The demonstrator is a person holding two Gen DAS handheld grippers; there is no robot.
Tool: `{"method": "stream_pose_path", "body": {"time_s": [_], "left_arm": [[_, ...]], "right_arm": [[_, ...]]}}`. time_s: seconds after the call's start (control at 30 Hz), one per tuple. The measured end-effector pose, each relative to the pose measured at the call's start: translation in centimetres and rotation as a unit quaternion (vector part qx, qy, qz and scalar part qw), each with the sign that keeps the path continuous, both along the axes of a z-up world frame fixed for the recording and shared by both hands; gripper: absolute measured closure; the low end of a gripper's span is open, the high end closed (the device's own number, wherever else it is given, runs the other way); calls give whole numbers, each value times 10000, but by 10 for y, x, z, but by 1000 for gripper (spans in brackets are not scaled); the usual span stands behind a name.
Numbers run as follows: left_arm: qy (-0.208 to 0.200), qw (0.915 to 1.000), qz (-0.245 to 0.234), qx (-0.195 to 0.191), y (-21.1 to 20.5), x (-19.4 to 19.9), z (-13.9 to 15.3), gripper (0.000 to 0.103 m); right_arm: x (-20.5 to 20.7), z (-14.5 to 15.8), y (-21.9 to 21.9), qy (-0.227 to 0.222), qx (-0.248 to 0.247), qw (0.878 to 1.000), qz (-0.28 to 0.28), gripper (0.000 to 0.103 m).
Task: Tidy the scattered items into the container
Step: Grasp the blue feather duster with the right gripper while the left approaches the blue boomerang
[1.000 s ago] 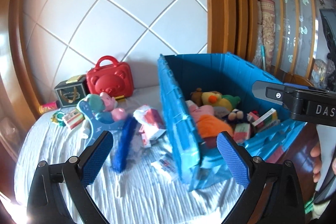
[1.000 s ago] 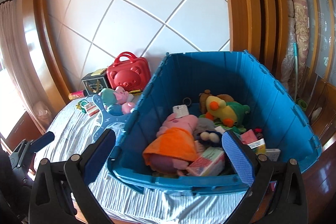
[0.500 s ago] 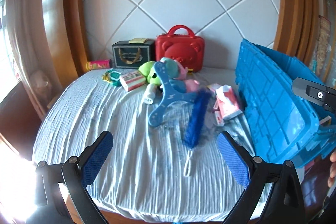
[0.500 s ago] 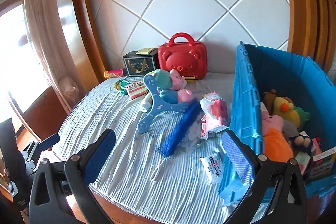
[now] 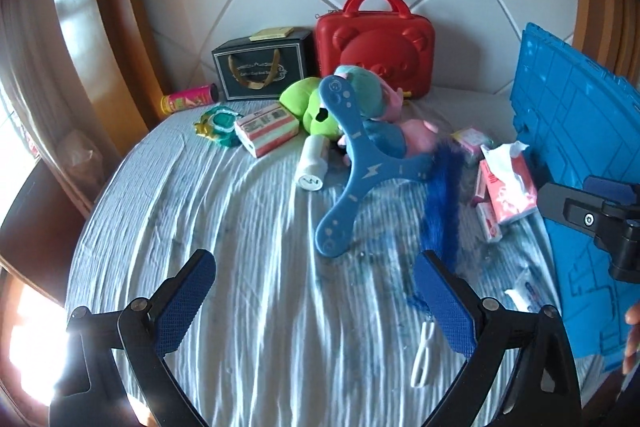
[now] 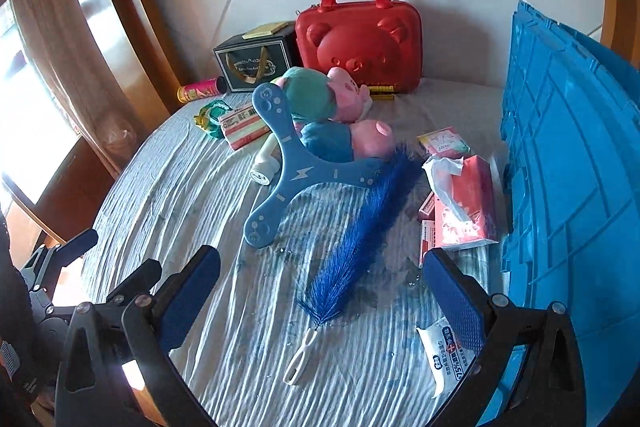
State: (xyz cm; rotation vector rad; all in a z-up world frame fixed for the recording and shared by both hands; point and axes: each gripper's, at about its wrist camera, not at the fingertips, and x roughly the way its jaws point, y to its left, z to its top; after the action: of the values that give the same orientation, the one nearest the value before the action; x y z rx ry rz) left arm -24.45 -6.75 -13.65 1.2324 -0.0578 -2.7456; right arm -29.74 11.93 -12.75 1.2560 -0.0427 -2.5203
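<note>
Rumpled pale-blue bedding (image 5: 248,227) spreads out ahead of me, with a quilted white headboard behind it. Through my left wrist camera, my left gripper (image 5: 316,303) hangs above the sheet with its padded fingers wide apart and nothing between them. Ahead and a little right lies the blue boomerang (image 5: 358,167), propped on a heap of soft toys; beyond it stands the red bear case (image 5: 376,43). The blue crate (image 5: 576,155) rises at my far right. Through my right wrist camera, my right gripper (image 6: 320,301) is likewise spread and empty, and the blue duster (image 6: 368,223) lies straight ahead, its white handle (image 6: 301,361) pointing back at me, almost between my fingers. Just right of my right finger sits a wipes packet (image 6: 442,355); further ahead on that side is the tissue pack (image 6: 466,203), close against the crate wall. I judge the duster light and floppy in its bristles, which would squash and slip, so the stiff handle is the place to pinch. The tissue pack should be soft and yielding; I would take it across its narrow sides.
</note>
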Motion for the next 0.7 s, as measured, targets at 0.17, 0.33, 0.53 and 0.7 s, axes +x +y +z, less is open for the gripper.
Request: {"method": "stream_pose_path", "body": {"time_s": [0.17, 0.33, 0.53, 0.7], "left_arm": [[-262, 9990, -373, -5, 1, -50, -26, 2], [-493, 9940, -969, -90, 5, -94, -57, 6], [-780, 9845, -1533, -353, 14, -142, -107, 16], [-785, 9762, -1937, -576, 32, -168, -138, 16]], "right_arm": [[-25, -28, -2, -265, 141, 9987, -406, 0], [-44, -61, 3, -564, -11, 9928, -1061, 23], [-66, -112, -2, -961, -163, 9803, -1716, 37], [-78, -141, 3, -1170, -162, 9698, -2132, 37]]}}
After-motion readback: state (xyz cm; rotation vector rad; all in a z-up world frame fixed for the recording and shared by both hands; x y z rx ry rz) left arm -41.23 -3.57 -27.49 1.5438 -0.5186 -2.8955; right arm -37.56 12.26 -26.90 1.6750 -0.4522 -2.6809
